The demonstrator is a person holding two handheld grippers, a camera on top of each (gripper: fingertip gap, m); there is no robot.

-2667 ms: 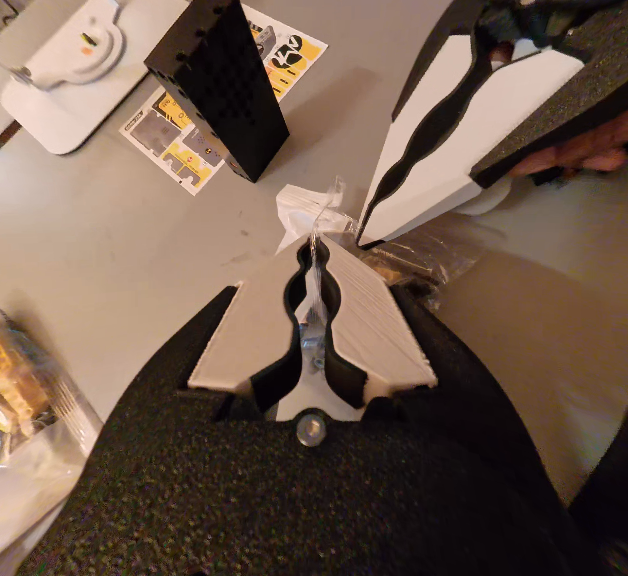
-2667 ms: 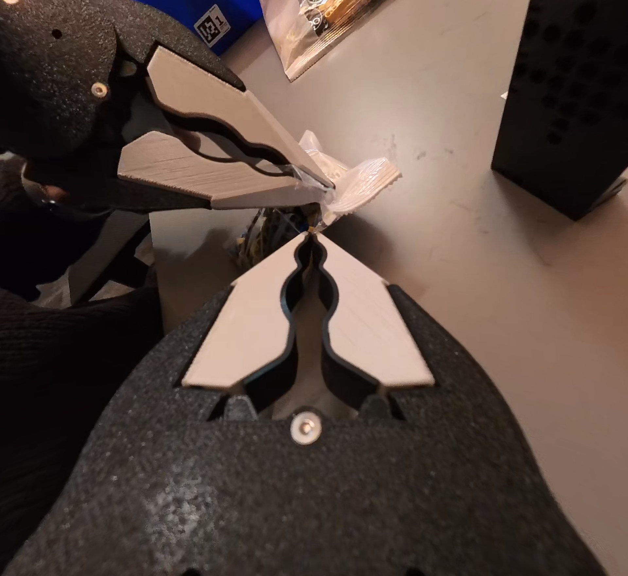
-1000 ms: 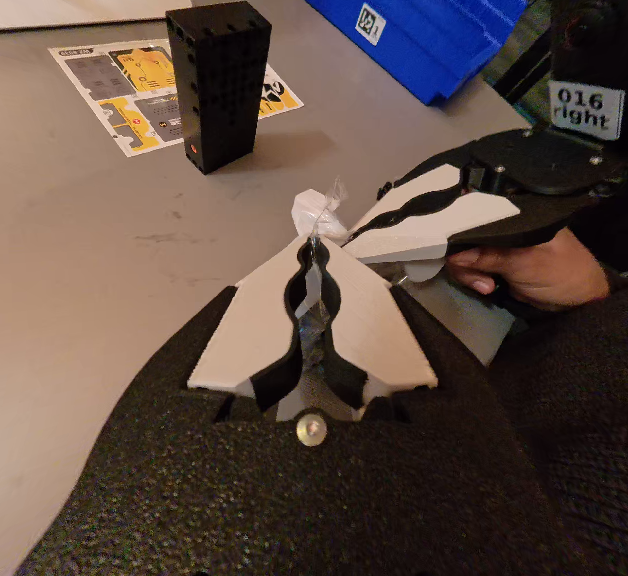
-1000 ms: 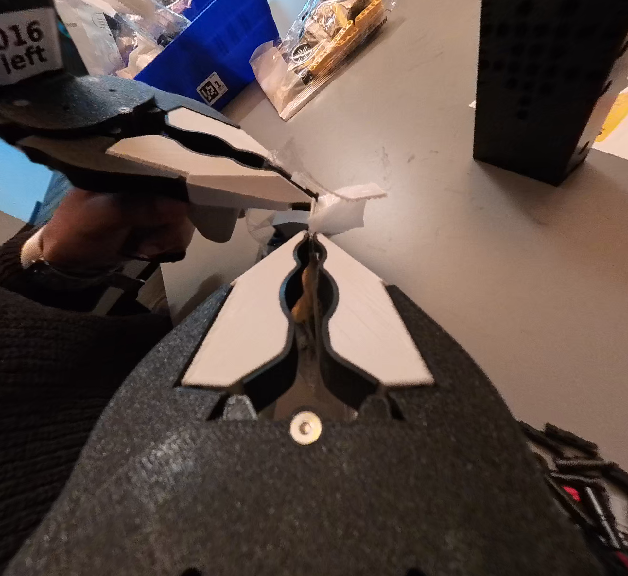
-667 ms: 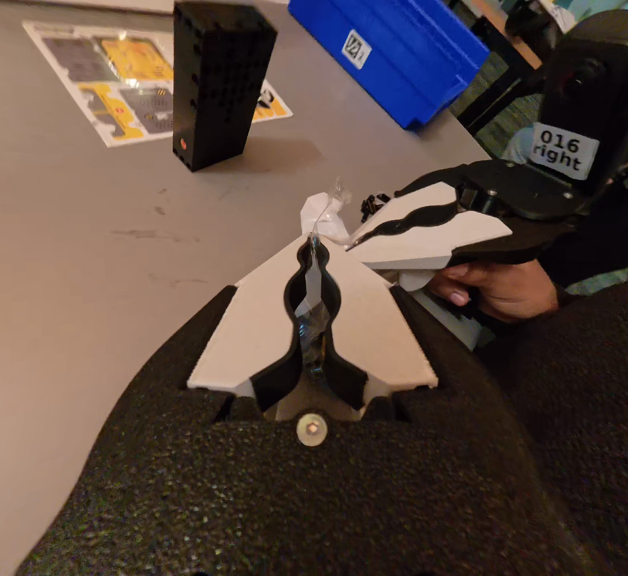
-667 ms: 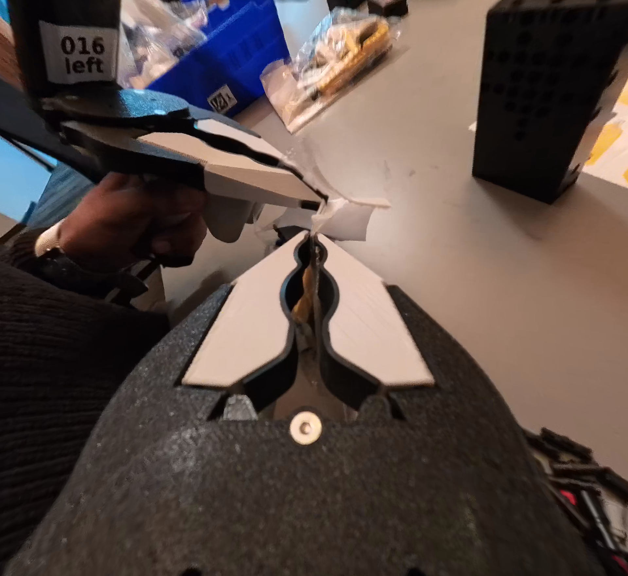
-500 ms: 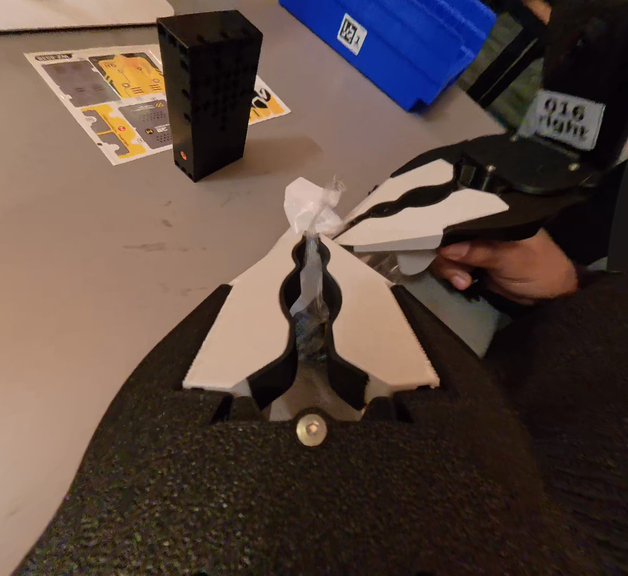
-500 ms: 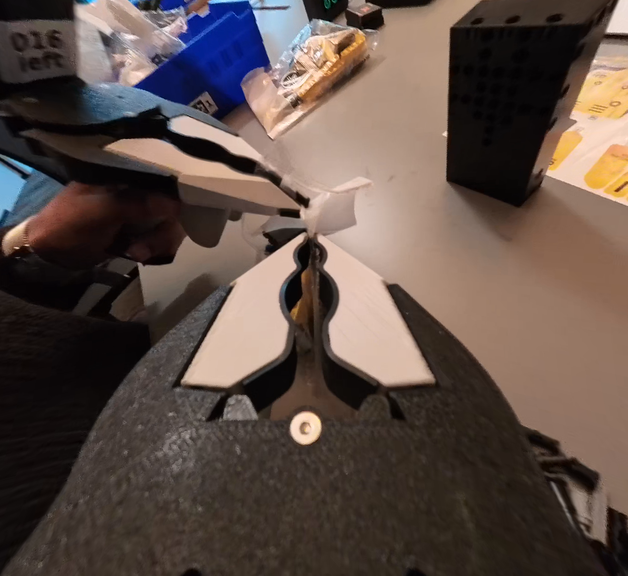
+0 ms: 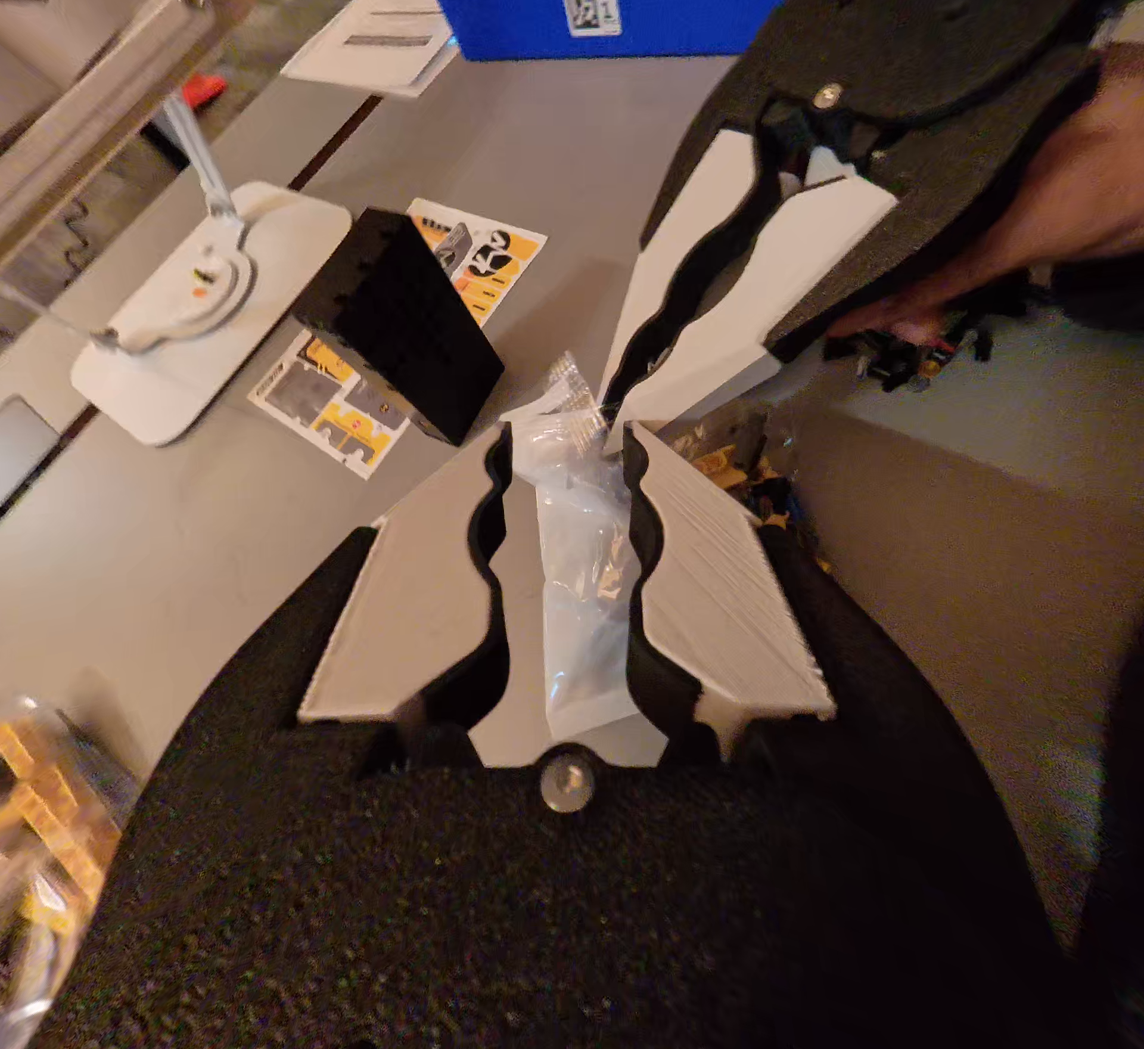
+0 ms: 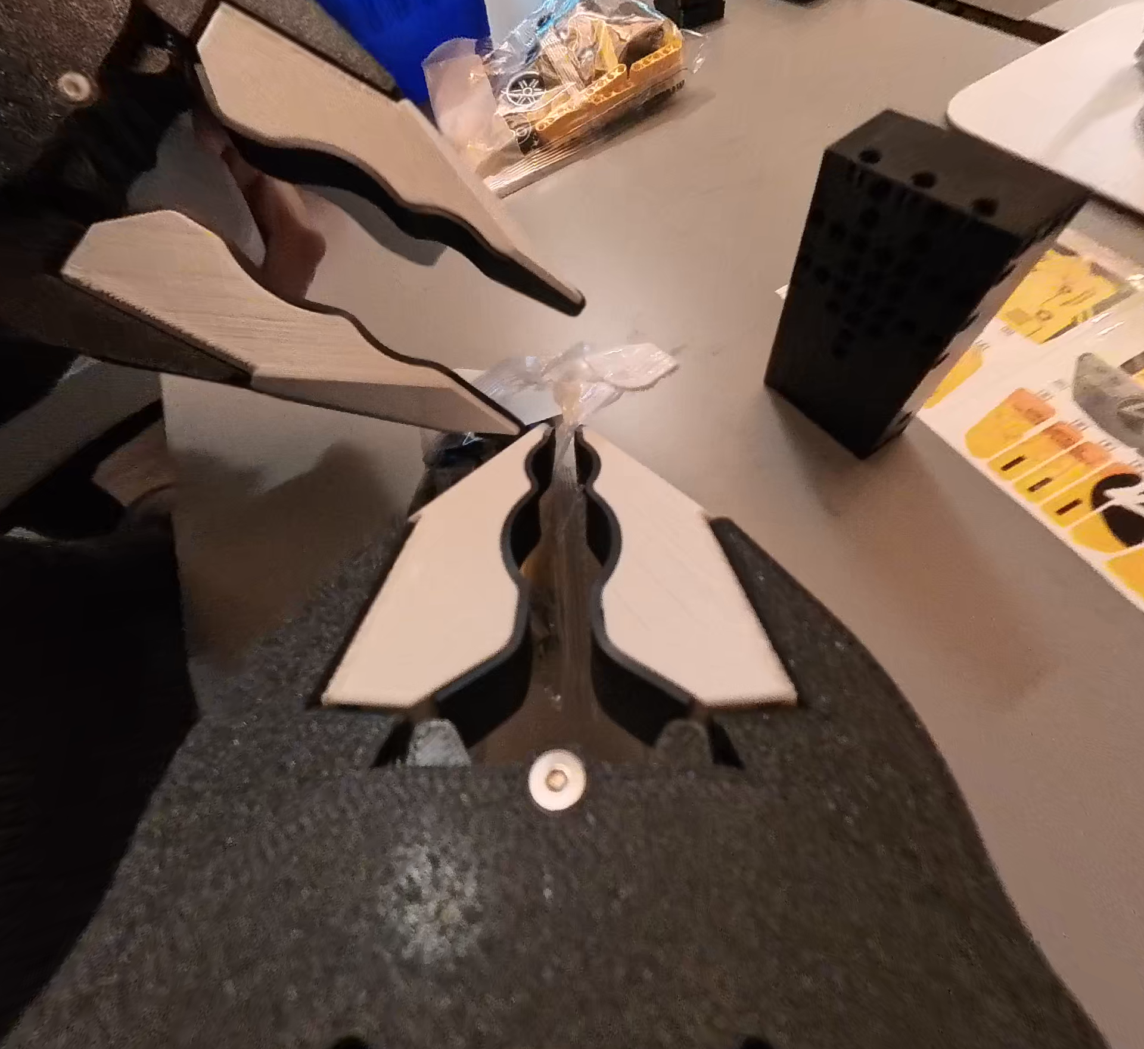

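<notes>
We see the right gripper (image 10: 562,431) clamped on the bag's (image 9: 582,555) thin, slippery, light top edge; the left gripper (image 9: 566,443) gapes at 6 o'clock.

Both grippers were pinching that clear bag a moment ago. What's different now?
The left gripper has opened and let go of the clear plastic bag, which now lies loose between its spread fingers. The right gripper stays shut on the bag's top edge. The black perforated block and sticker sheet remain on the grey table.
</notes>
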